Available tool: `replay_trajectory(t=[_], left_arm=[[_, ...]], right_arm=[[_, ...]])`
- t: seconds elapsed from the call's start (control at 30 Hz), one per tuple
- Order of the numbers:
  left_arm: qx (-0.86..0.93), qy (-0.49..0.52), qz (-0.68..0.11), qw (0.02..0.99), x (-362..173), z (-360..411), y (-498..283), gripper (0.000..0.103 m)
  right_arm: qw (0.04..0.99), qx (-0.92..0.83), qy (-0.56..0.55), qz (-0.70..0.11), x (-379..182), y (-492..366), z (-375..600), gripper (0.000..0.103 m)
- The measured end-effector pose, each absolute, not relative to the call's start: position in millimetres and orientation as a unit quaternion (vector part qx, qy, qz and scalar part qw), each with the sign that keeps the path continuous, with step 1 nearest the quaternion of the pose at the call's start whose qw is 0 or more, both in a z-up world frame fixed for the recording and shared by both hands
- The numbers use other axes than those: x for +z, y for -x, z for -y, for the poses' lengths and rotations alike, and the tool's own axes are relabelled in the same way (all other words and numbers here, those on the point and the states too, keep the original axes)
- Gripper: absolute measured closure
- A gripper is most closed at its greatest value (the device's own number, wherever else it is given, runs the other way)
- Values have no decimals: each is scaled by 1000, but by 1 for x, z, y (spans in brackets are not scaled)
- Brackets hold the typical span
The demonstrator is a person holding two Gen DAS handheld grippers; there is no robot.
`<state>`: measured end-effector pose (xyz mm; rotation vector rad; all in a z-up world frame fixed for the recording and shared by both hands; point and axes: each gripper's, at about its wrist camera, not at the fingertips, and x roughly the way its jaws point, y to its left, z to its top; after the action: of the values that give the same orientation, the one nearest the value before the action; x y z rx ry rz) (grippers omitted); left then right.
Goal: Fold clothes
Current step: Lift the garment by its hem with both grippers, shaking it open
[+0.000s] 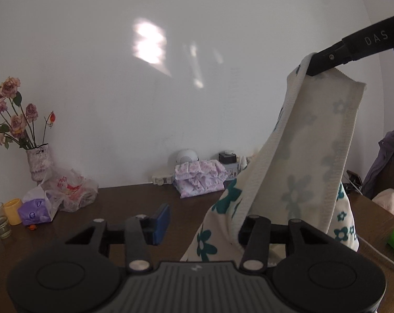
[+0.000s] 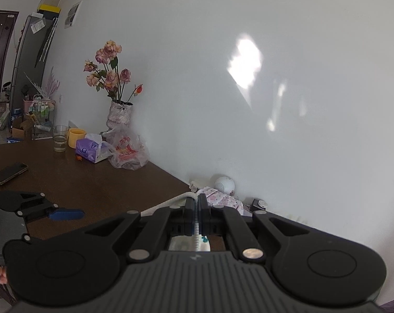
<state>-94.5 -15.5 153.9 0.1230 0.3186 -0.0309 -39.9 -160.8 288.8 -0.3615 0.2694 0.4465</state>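
A cream knitted garment with teal flowers hangs over a dark brown wooden table.

Left wrist view: the cream knitted garment (image 1: 298, 167) drapes from the right claw (image 1: 314, 70), clenched on its ribbed edge, down to the table (image 1: 134, 200). The left claw (image 1: 199, 224) stands parted; cloth hides its right finger.
Right wrist view: the right claw (image 2: 196, 216) pinches the ribbed hem (image 2: 197, 242); the rest of the garment is hidden.

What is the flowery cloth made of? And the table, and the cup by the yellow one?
Flowery cloth: looks like soft knit, ribbed along its edge.
Table: probably wood, dark brown, slightly shiny.
Cup: looks like clear glass; you can see through it.
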Motion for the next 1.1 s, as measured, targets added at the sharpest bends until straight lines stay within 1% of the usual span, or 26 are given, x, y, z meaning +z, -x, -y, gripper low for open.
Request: replay_trajectory(t=[0.07, 0.13, 0.17, 0.2, 0.27, 0.3, 0.43, 0.5, 0.63, 0.7, 0.77, 0.87, 0.93, 0.97, 1.03, 1.1], left_arm=[[-16, -65, -164, 984, 151, 12, 102, 54], [-17, -76, -168, 983, 149, 12, 105, 62], [-21, -82, -171, 982, 149, 12, 106, 71], [-27, -87, -175, 980, 150, 12, 107, 83], [-40, -101, -181, 978, 150, 12, 105, 97], [-45, -110, -183, 976, 150, 12, 102, 98], [-87, -111, -182, 973, 162, 2, 90, 101], [-95, -108, -163, 976, 180, -5, 86, 101], [-83, -158, -53, 982, 211, 0, 120, 101], [-71, -173, -32, 982, 206, 5, 138, 101], [-94, -151, -74, 981, 185, 4, 140, 101], [-133, -109, -172, 970, 142, -5, 122, 101], [-152, -85, -232, 957, 115, -11, 105, 101], [-158, -82, -249, 952, 104, -12, 94, 101], [-161, -96, -258, 948, 96, -9, 68, 101], [-143, -120, -243, 952, 104, -1, 34, 101]], right_arm=[[949, 220, 177, -143, 279, 37, 162, 102], [947, 222, 174, -155, 267, 33, 161, 102], [946, 222, 173, -161, 261, 31, 161, 102], [945, 223, 171, -168, 255, 30, 161, 102], [943, 224, 171, -178, 243, 28, 161, 102], [942, 224, 169, -183, 239, 28, 162, 102], [942, 224, 154, -195, 227, 28, 172, 102], [947, 227, 144, -175, 233, 36, 181, 102], [958, 214, 163, -100, 253, 81, 186, 102], [958, 210, 184, -65, 257, 108, 185, 102], [953, 227, 184, -87, 243, 121, 186, 102], [935, 254, 173, -178, 198, 114, 190, 102], [922, 264, 153, -240, 167, 94, 196, 102], [914, 268, 144, -267, 153, 83, 199, 102], [911, 260, 144, -287, 134, 56, 201, 102], [916, 242, 162, -275, 129, 24, 195, 102]])
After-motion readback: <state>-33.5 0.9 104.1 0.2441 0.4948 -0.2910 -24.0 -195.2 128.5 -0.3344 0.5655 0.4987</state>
